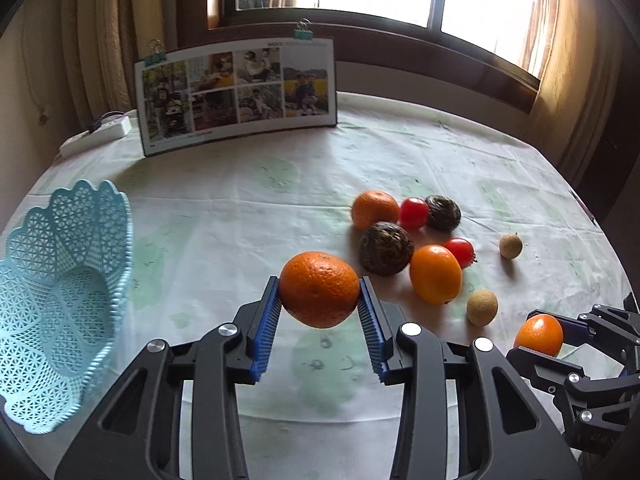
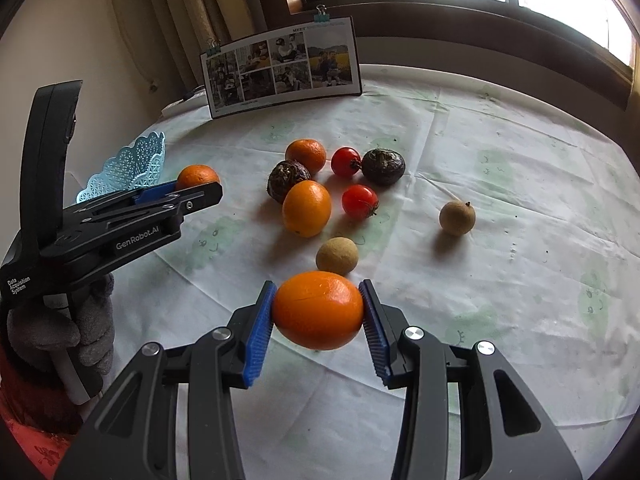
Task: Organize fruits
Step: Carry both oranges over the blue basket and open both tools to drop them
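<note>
My left gripper (image 1: 320, 283) is shut on a rough-skinned mandarin (image 1: 319, 296) and holds it above the tablecloth, right of the light-blue lattice basket (image 1: 60, 300). My right gripper (image 2: 317, 286) is shut on a smooth orange (image 2: 318, 312), just off the cloth. Between the grippers lie another mandarin (image 2: 306, 155), a smooth orange (image 2: 307, 208), two tomatoes (image 2: 346, 162) (image 2: 359, 201), two dark round fruits (image 2: 288, 180) (image 2: 383, 166) and two tan longans (image 2: 337, 256) (image 2: 457, 218). The right wrist view shows the left gripper (image 2: 200, 186) at the left, in front of the basket (image 2: 132, 164).
A photo board (image 1: 236, 94) held by binder clips stands at the back of the round table. A white power strip (image 1: 96, 136) lies at the back left. A gloved hand (image 2: 80, 332) holds the left gripper's handle. Window and curtains stand behind the table.
</note>
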### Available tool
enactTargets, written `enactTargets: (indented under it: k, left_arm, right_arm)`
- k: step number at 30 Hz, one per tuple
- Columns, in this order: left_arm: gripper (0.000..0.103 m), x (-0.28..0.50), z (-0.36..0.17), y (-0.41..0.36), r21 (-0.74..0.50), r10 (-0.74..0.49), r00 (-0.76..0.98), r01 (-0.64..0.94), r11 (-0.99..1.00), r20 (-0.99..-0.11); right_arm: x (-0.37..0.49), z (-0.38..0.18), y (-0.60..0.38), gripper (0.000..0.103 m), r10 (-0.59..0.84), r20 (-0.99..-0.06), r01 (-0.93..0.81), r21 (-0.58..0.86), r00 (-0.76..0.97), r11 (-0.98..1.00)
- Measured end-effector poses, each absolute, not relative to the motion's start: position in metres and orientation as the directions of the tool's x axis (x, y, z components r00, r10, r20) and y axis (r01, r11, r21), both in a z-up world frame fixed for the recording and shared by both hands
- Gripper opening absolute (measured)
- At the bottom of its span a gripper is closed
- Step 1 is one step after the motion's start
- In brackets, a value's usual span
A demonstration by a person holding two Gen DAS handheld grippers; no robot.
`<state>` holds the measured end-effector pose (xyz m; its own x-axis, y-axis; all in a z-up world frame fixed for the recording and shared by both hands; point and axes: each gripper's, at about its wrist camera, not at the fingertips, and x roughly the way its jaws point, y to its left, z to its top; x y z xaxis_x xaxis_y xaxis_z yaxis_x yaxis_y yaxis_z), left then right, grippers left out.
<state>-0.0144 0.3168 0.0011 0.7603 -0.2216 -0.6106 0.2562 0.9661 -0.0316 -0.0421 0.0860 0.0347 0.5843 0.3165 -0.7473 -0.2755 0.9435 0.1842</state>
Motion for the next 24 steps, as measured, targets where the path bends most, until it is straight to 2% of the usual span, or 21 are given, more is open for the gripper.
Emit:
enactTargets:
  k: [7,15,24]
  left_arm:
    - [0.040,-0.025,0.017,0.352,-0.027,-0.160,0.814,0.176,0.984,-0.558]
    - [0.040,-0.034,0.031,0.407,-0.035,-0.036,0.865,0.021,0.999,-0.500]
    - [0.040,-0.036,0.024,0.461,-0.028,0.089,0.862,-0.119,0.992,-0.498]
  right_arm:
    - [-0.036,0.041,0.104,0.043,0.329,-0.741,-0.292,0.185,0.585,0.938]
    - [-0.028,0.049,0.133,0.043,0.350,-0.735,-0.328,0.182,0.581,0.927]
    - [-0.020,0.058,0.182,0.043,0.394,-0.725,-0.402,0.174,0.565,0.899]
